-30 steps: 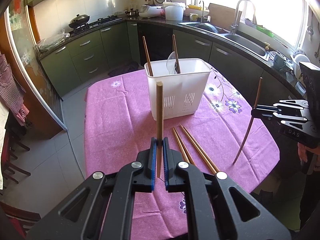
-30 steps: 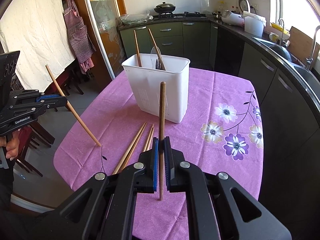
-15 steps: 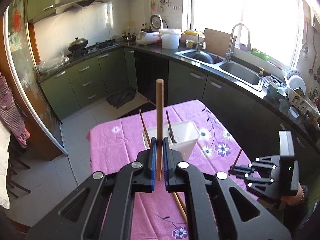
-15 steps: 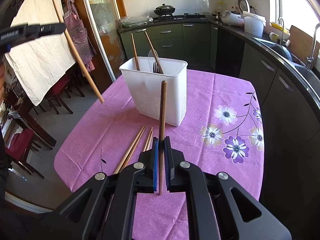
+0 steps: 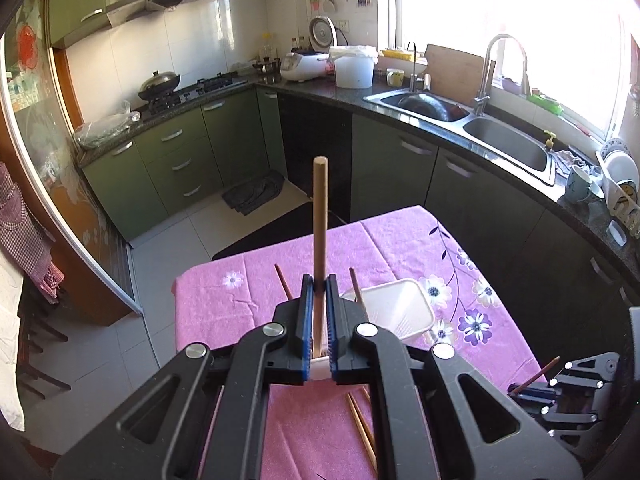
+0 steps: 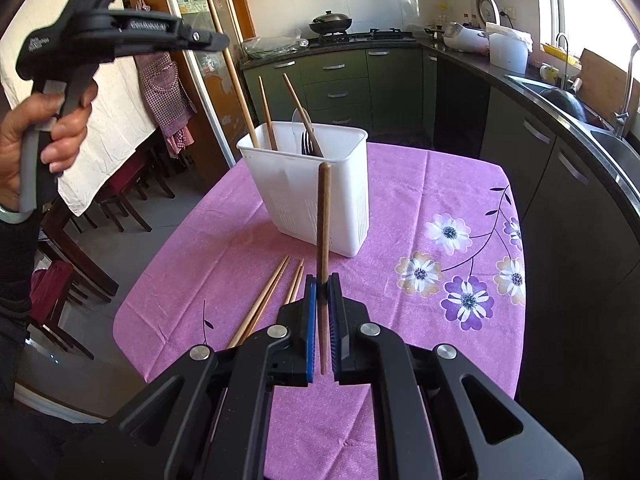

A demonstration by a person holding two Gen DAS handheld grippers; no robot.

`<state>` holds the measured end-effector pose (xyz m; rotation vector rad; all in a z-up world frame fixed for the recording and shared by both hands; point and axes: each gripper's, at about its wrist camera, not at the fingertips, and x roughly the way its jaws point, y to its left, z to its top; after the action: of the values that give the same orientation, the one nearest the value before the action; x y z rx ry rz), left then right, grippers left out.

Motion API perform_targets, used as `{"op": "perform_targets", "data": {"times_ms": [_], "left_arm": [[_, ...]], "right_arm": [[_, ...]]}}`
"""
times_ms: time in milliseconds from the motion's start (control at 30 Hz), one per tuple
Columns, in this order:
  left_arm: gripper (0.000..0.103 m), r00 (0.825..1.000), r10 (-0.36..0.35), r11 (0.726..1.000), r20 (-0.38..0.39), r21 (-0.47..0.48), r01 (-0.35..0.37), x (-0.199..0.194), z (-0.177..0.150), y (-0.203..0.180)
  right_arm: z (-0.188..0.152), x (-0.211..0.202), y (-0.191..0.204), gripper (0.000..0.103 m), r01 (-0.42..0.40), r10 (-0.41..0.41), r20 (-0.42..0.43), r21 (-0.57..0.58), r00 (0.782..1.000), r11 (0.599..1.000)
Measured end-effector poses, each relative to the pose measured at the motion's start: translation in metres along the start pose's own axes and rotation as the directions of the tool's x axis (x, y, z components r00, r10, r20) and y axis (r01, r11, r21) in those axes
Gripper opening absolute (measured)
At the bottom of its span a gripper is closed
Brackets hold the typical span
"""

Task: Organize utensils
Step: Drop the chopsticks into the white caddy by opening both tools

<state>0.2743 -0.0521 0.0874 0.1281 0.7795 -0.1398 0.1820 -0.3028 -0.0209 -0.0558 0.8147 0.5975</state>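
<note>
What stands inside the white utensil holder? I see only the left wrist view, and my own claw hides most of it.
Observer: A fork stands in the white utensil holder, beside two chopsticks.
Operator: Where does my chopstick end?
Observer: The light chopstick in your left claw reaches the holder's left rim. I cannot tell whether the tip is inside.
Operator: What lies on the cloth?
Observer: At least three loose chopsticks lie in front of the holder.

Chopstick count
One white bin (image 6: 320,192), one fork (image 6: 306,142) and two chopsticks (image 6: 267,116) inside. One more in the left hand-held gripper (image 5: 319,285), one in the right hand-held gripper (image 6: 323,282), about four on the counter (image 6: 400,320).
</note>
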Motion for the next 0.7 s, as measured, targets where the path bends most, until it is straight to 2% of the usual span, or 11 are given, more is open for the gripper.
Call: {"op": "perform_targets", "data": {"times_ms": [67, 100, 167, 300, 367, 467, 567, 700], "left_arm": [[0.012, 1.0, -0.008, 1.0, -0.023, -0.007, 0.007, 0.009, -0.006, 0.003], [0.021, 1.0, -0.015, 1.0, -0.027, -0.011, 0.015, 0.01, -0.009, 0.006], [0.027, 0.999, -0.024, 1.0, -0.026, -0.015, 0.023, 0.01, -0.014, 0.008], [0.03, 0.999, -0.037, 0.999, -0.005, -0.02, 0.037, -0.005, -0.021, 0.013], [0.034, 0.999, -0.041, 0.999, 0.011, -0.028, 0.041, -0.017, -0.026, 0.015], [0.035, 0.999, -0.04, 0.999, 0.023, -0.015, 0.04, -0.031, -0.038, 0.015], [0.035, 0.999, -0.047, 0.999, 0.006, -0.001, 0.047, -0.039, -0.054, 0.015], [0.036, 0.998, -0.057, 0.998, -0.019, 0.0, 0.057, -0.046, -0.074, 0.018]], "right_arm": [[0.01, -0.008, 0.001, 0.007, 0.0, 0.0, 0.028, -0.006, 1.0, 1.0], [0.016, -0.013, 0.002, 0.007, -0.001, 0.001, 0.041, -0.007, 0.999, 1.0], [0.029, -0.023, 0.004, 0.007, -0.004, 0.005, 0.071, -0.01, 0.997, 1.0], [0.064, -0.049, 0.01, 0.007, -0.013, 0.016, 0.146, -0.02, 0.989, 1.0], [0.087, -0.062, 0.013, 0.007, -0.011, 0.015, 0.197, -0.02, 0.98, 1.0], [0.122, -0.073, 0.013, 0.007, -0.013, 0.013, 0.262, -0.003, 0.965, 1.0], [0.153, -0.068, 0.011, 0.007, -0.002, -0.005, 0.296, 0.023, 0.955, 1.0], [0.176, -0.034, 0.009, 0.007, 0.027, -0.04, 0.265, 0.051, 0.963, 0.998]]}}
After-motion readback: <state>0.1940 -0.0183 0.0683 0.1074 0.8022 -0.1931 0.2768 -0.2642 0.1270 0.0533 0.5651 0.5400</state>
